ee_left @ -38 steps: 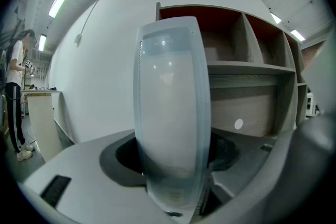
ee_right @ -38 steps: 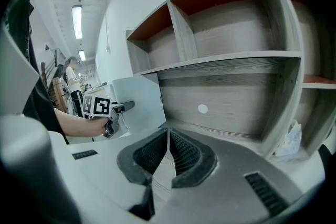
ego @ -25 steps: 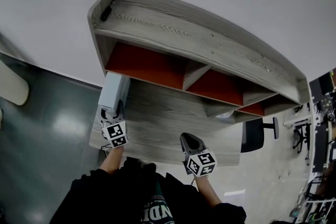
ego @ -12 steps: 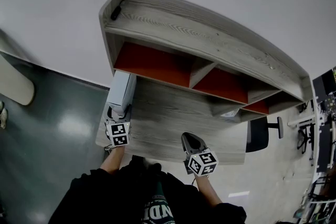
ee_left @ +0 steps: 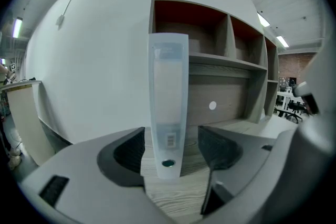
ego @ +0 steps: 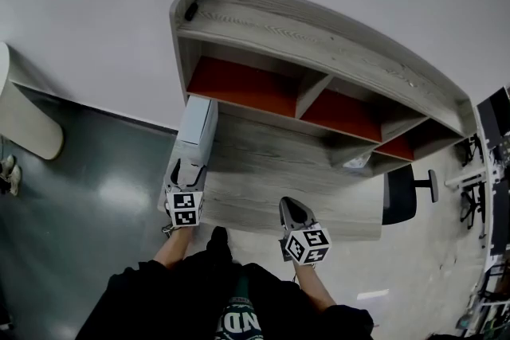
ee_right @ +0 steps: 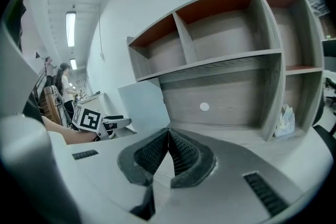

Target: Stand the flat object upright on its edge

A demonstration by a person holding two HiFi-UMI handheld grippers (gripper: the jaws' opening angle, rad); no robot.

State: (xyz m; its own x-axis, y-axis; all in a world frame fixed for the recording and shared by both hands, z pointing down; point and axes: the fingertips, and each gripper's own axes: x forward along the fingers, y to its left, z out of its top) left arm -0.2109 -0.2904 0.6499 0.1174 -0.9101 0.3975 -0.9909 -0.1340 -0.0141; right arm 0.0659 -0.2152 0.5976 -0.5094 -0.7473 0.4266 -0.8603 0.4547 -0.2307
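A flat, pale translucent case [ego: 197,127] stands upright on its long edge at the left end of the wooden desk [ego: 263,179]. My left gripper [ego: 185,171] is at its near end. In the left gripper view the case [ee_left: 169,107] rises between the two dark pads [ee_left: 128,152], with a gap on each side. These jaws have just been closing a little and do not touch it. My right gripper [ego: 293,207] hovers over the desk's front edge, shut on nothing [ee_right: 168,139]. From there the case [ee_right: 143,105] shows as a pale panel to the left.
A grey shelf unit [ego: 319,52] with red-backed compartments stands along the back of the desk. A small crumpled white packet [ego: 360,162] lies under its right end. A black office chair [ego: 402,193] is to the right. The case stands close to the desk's left edge.
The head view has shifted, so the desk sits further right in the picture. The case stays upright with the left gripper at its near end. The right gripper stays shut.
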